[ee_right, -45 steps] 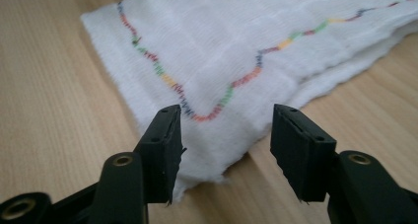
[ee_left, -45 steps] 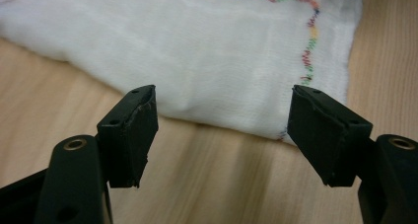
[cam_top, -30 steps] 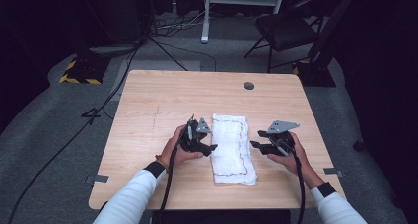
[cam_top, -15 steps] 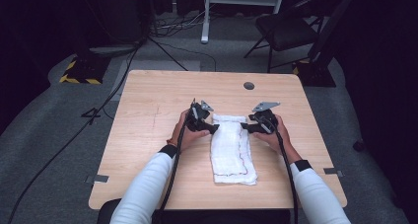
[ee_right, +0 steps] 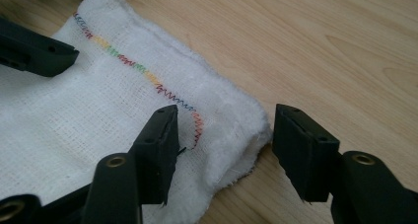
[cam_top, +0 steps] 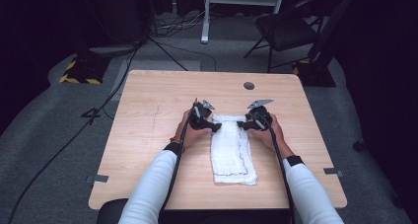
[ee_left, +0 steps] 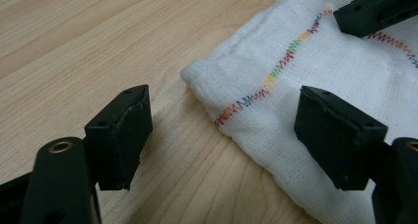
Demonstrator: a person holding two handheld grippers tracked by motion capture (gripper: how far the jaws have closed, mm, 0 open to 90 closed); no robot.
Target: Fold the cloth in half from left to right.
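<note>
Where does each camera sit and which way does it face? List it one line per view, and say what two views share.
High view: above the person's side, looking forward and down at the table; both forearms, the left gripper and right gripper show.
Left gripper view: rides the left gripper, looking along its open jaws at a corner of the white cloth.
Right gripper view: rides the right gripper, open jaws straddling another cloth corner.
Shared: both gripper views show the cloth's rainbow stitching and the other gripper's jaw.

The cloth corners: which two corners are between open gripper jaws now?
The two far corners of the white cloth, at the end away from the person. The left gripper straddles one, the right gripper the other; both near corners lie free.
</note>
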